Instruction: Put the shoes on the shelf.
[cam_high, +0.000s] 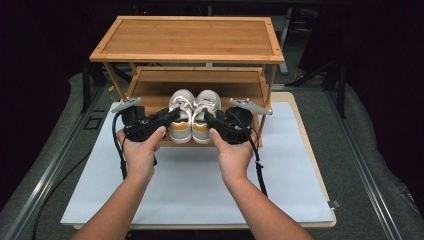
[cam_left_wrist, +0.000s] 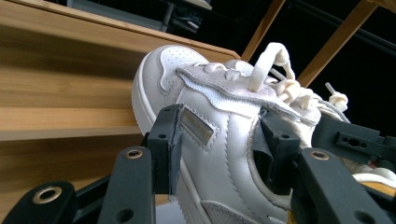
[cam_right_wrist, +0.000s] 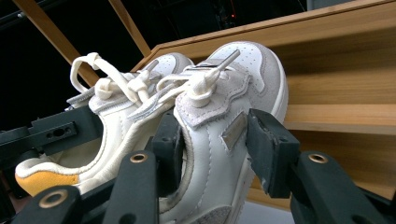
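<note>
Sneakers, left shoe (cam_left_wrist: 219, 140) clamped by left gripper (cam_left_wrist: 219, 154), right shoe (cam_right_wrist: 219, 140) by right gripper (cam_right_wrist: 215, 149), tags unreadable

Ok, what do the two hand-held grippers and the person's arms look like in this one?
Both the left hand-held gripper and the right hand-held gripper are black, with blocky jaws, brass-ringed screw holes, a grey three-cornered plate on top and a trailing black cable. The forearms are bare, with no sleeves or gloves.

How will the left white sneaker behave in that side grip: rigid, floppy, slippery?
The small white lace-up sneaker with a tan heel probably flexes: the left claw clamps its soft padded side wall, not the sole. The smooth upper may slip a little. Its loose cream laces will likely dangle and could snag the bamboo shoe rack.
</note>
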